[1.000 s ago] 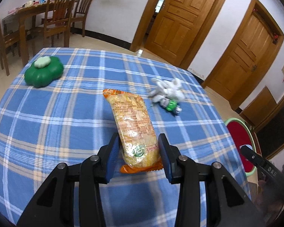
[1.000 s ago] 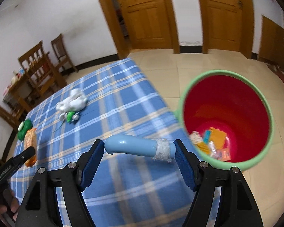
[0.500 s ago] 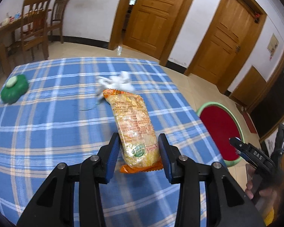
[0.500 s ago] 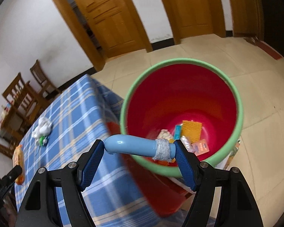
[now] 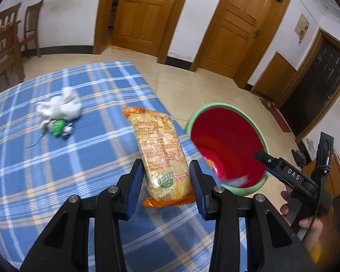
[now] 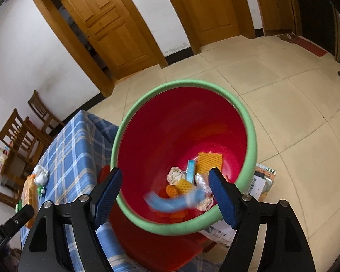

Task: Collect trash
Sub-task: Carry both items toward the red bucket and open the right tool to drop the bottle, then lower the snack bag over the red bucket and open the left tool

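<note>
Moved: your right tool [image 6: 164, 195] has let go; the blue tube [image 6: 172, 201] is dropping into the red bin [image 6: 183, 86], lower centre.
Right tool: spread wide, empty.
Left tool [image 5: 166, 179]: clamped on the noodle packet [image 5: 161, 142], mid-frame beside the bin.
Left: packet, white wad [image 5: 61, 106] on bench [image 5: 56, 158], upper left.

Black left gripper [image 5: 166, 179], ribbed blue pads [image 5: 135, 181], silver screws [image 5: 113, 189], "DAS" lettering.
</note>
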The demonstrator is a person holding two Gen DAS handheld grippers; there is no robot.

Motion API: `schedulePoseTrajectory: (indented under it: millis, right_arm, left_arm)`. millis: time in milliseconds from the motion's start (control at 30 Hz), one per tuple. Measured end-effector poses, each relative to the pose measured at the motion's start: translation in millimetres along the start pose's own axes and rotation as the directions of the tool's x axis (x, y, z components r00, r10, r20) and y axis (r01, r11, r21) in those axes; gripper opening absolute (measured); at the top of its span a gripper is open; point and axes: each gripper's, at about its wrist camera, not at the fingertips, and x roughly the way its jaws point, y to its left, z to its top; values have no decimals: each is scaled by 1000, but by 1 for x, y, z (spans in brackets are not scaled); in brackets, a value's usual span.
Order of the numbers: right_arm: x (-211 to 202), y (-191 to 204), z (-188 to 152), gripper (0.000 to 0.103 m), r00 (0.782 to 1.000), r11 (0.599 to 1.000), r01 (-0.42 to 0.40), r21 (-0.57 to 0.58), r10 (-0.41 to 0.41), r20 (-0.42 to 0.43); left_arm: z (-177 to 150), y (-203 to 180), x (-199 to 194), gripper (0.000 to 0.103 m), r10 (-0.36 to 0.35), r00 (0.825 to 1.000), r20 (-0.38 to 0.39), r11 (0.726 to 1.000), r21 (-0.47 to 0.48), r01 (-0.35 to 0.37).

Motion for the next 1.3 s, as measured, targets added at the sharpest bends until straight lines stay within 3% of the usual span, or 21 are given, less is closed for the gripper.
schedulePoseTrajectory:
  millis: [600, 767, 833, 1000, 1300]
  right_arm:
    - [-33, -44, 11, 79, 997, 995, -34, 96, 28, 70]
    - [-31, -54, 13, 79, 998, 992, -31, 121, 24, 66]
    - [-31, -56, 13, 79, 998, 991, -30, 128, 22, 65]
    - [-31, -61, 14, 79, 998, 990, -32, 137, 24, 61]
    - [-35, -55, 12, 79, 997, 991, -47, 127, 39, 64]
  left_arm:
    - [6, -87, 77, 41, -62, 985, -159, 983, 163, 88]
    - [10, -104, 86, 42, -73, 985, -156, 969, 223, 107]
    - [13, -108, 87, 48, -73, 986, -150, 965, 239, 108]
    - [18, -109, 87, 50, -76, 987, -139, 966, 235, 108]
    - [25, -75, 70, 50, -39, 994, -102, 986, 156, 55]
